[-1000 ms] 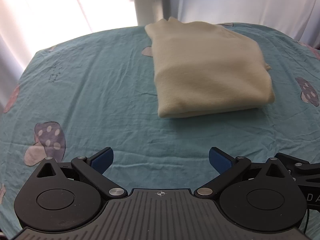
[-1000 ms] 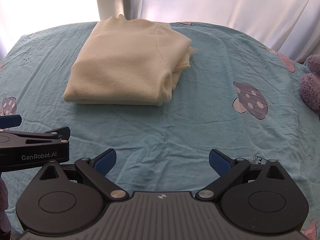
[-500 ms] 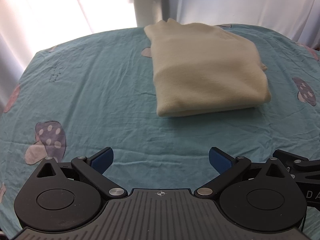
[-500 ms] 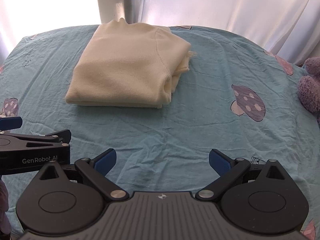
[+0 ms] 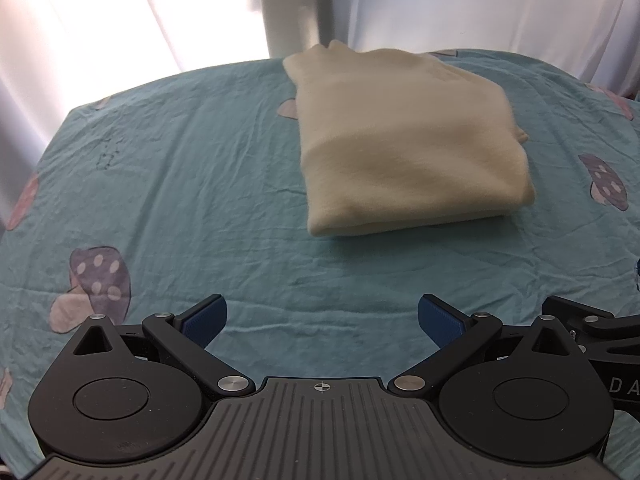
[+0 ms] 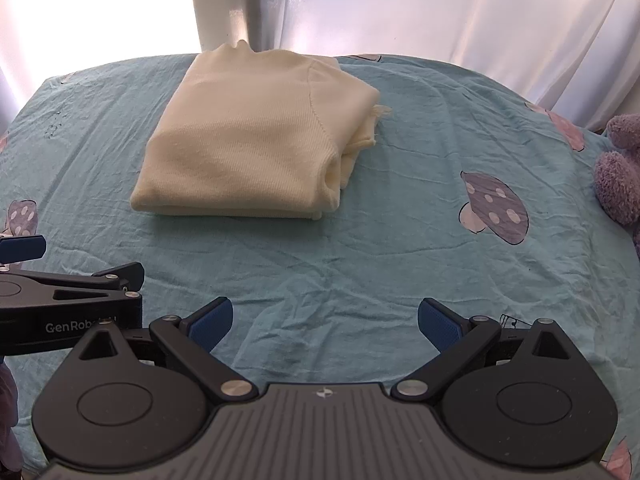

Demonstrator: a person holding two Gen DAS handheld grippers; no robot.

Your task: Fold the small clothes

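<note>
A cream knit garment [image 5: 408,148] lies folded into a thick rectangle on the teal mushroom-print sheet [image 5: 180,200], toward the far side. It also shows in the right wrist view [image 6: 252,144], with layered edges on its right side. My left gripper [image 5: 322,320] is open and empty, well short of the garment's near edge. My right gripper [image 6: 325,320] is open and empty, also short of it. The left gripper's body shows at the left edge of the right wrist view [image 6: 68,304].
White curtains [image 6: 440,8] hang behind the bed's far edge. A purple plush toy [image 6: 620,172] sits at the right edge of the sheet. Bare sheet [image 6: 360,264] lies between both grippers and the garment.
Both grippers have drawn back and up a little from the folded garment, which now sits slightly farther away. The garment has not moved; the jaws stay open.
</note>
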